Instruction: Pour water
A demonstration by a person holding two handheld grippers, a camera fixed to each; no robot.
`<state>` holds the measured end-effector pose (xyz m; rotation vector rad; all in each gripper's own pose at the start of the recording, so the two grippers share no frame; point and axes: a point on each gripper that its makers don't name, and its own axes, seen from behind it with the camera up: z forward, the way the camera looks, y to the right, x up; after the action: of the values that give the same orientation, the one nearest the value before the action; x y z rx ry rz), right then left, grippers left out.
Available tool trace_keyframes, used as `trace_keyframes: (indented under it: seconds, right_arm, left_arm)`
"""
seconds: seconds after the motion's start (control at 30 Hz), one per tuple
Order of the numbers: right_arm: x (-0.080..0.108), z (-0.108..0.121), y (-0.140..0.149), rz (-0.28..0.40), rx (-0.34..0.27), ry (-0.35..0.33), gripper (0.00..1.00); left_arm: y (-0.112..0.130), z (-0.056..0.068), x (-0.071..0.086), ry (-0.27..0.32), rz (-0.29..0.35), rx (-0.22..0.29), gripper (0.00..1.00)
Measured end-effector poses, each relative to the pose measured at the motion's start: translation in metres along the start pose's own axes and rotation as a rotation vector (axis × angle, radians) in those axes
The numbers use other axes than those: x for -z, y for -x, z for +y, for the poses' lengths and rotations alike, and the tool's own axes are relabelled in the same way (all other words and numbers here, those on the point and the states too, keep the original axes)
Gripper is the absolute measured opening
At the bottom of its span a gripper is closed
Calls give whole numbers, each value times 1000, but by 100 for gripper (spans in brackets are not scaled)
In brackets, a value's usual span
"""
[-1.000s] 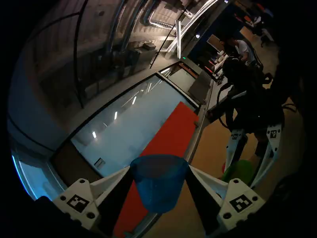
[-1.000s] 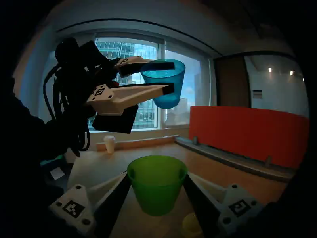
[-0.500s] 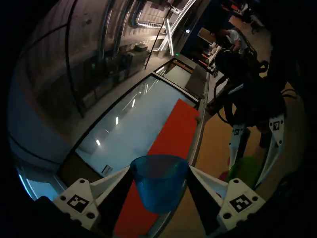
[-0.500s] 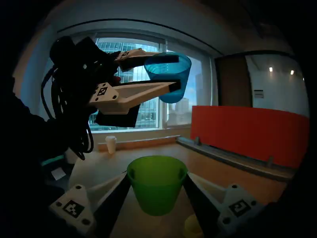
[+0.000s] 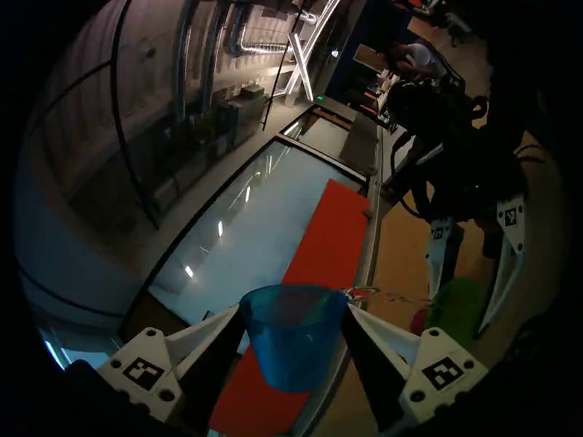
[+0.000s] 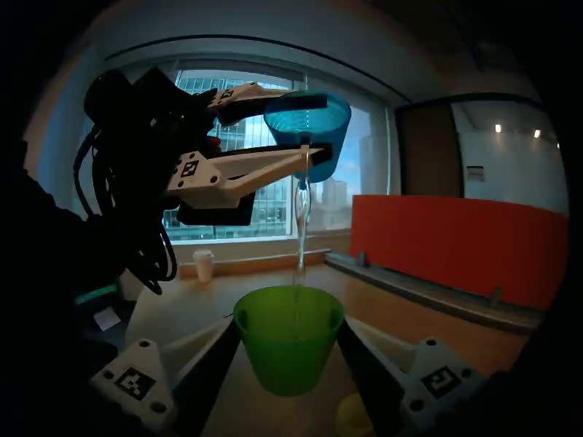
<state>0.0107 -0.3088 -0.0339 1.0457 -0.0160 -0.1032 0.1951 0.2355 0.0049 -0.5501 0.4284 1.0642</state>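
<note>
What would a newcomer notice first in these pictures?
A thin stream of water falls from the tilted blue cup, held high by the left gripper, into the green cup below it, held by the right gripper. Behind them stand a bright window and, at the right, a red panel.
</note>
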Motion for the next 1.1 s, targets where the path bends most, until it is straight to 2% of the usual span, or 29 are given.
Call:
trace_keyframes:
  seconds: [0.77,1.1]
  right_arm:
    - [3,3,1,1,3,7,90]
    - [3,4,1,3,4,6,90]
  left_arm:
    - [-2,-4,-2,5,-4,-66,87]
    - [-4,-1,-2,19,-4,-85,87]
